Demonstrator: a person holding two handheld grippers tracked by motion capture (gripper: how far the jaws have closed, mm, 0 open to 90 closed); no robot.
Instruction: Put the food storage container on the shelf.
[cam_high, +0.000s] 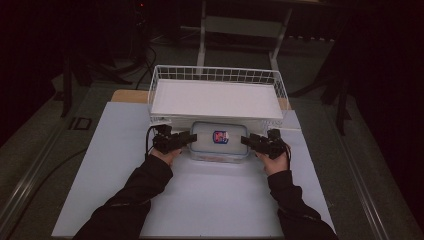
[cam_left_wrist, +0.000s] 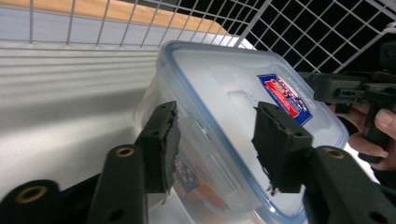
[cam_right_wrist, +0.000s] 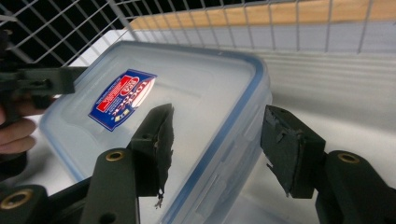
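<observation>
Grippers are seen at either short end of a clear plastic food container with a blue-rimmed lid and a red and blue label (cam_high: 220, 141), which rests on the white table top (cam_high: 200, 200) just on the near side of a white wire basket (cam_high: 218, 98). The container is placed a little beyond the middle of the table, its far edge touching or almost touching the basket's near wall; which of the two cannot be told.

The left gripper (cam_high: 188, 138) is held at the container's left end by a hand in a dark sleeve. In the left gripper view, the left gripper (cam_left_wrist: 216, 147) is seen with its jaws set on either side of the container's lid rim. A gap is visible between each pad and the plastic, so the jaws stand parted and nothing is gripped.

The right gripper (cam_high: 247, 140) is held at the container's right end. In the right gripper view, the right gripper (cam_right_wrist: 217, 149) is seen with its jaws spread moderately wide across the corner of the lid, one jaw over the lid top and the other out beyond the side wall. No pad is pressed against the container.

The label is seen near the middle of the lid. A wooden strip (cam_left_wrist: 116, 14) is seen behind the basket's wire wall.
</observation>
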